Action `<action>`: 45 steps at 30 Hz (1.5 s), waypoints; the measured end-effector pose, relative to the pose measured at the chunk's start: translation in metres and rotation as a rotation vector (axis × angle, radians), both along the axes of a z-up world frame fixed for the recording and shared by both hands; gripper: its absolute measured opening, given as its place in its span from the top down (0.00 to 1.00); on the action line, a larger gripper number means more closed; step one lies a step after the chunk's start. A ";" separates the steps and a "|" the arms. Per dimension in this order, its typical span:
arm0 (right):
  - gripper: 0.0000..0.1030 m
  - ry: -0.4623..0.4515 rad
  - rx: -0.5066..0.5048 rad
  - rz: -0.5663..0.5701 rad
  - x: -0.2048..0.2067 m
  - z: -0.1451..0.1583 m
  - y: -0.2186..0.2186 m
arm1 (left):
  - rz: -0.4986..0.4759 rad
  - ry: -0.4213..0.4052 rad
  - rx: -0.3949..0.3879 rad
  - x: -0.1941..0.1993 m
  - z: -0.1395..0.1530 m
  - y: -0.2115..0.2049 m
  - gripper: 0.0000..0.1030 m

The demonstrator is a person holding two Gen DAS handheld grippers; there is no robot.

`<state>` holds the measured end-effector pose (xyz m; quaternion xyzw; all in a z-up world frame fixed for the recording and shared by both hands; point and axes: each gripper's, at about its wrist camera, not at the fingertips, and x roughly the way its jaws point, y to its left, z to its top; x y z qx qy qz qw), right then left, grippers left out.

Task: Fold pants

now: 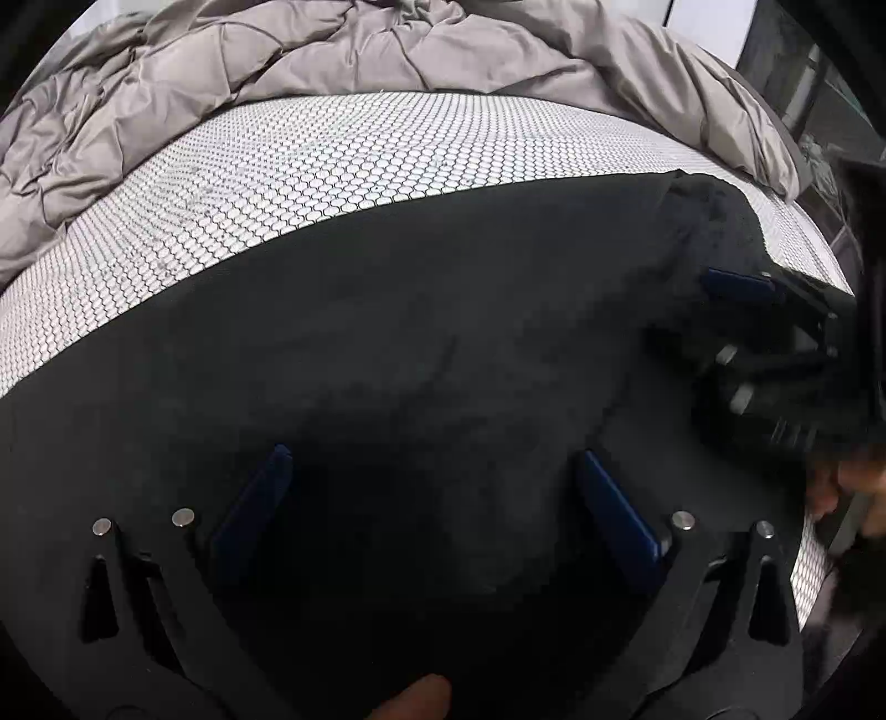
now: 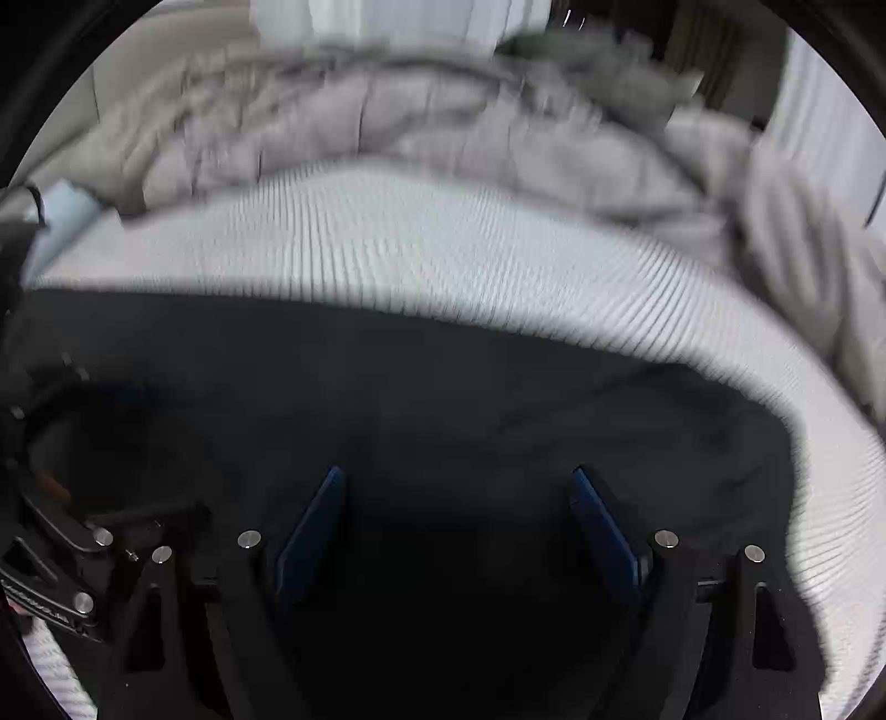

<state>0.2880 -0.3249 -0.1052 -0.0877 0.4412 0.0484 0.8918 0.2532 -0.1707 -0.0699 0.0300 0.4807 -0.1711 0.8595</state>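
Observation:
Black pants lie spread flat on a white honeycomb-patterned mat. My left gripper hovers over the cloth, its blue pads wide apart with nothing pinched between them. In the right wrist view, which is blurred, the same pants fill the lower half. My right gripper stands open above them, pads apart, nothing gripped. The right gripper also shows at the right edge of the left wrist view, a blue pad near the pants' far right corner. The left gripper's frame appears at the lower left.
A rumpled grey quilt lies piled behind the mat, also seen as the quilt. A hand holds the right tool at the right edge. A fingertip shows at the bottom. The mat's right edge drops off beside the pants.

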 end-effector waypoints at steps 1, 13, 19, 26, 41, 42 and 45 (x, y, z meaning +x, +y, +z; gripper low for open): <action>0.20 0.006 0.034 -0.043 -0.003 -0.005 -0.016 | 0.000 0.000 0.005 -0.003 0.002 0.005 0.01; 0.26 -0.145 -0.176 -0.313 -0.054 0.044 -0.086 | -0.038 -0.096 -0.011 -0.055 0.027 0.018 0.01; 0.18 -0.080 -0.103 0.028 -0.076 0.034 -0.003 | -0.164 -0.021 0.018 -0.085 0.005 0.003 0.01; 0.18 -0.048 -0.181 -0.167 -0.099 0.019 -0.088 | -0.055 -0.018 0.015 -0.102 0.005 0.064 0.01; 0.08 -0.145 0.021 0.017 -0.094 0.053 0.006 | -0.057 -0.069 0.073 -0.101 0.017 0.043 0.01; 0.08 -0.099 0.057 0.059 -0.083 0.043 0.015 | -0.046 -0.045 0.074 -0.097 0.011 0.046 0.01; 0.08 0.009 0.009 0.131 -0.062 0.009 0.051 | -0.013 -0.027 0.065 -0.108 0.007 0.083 0.01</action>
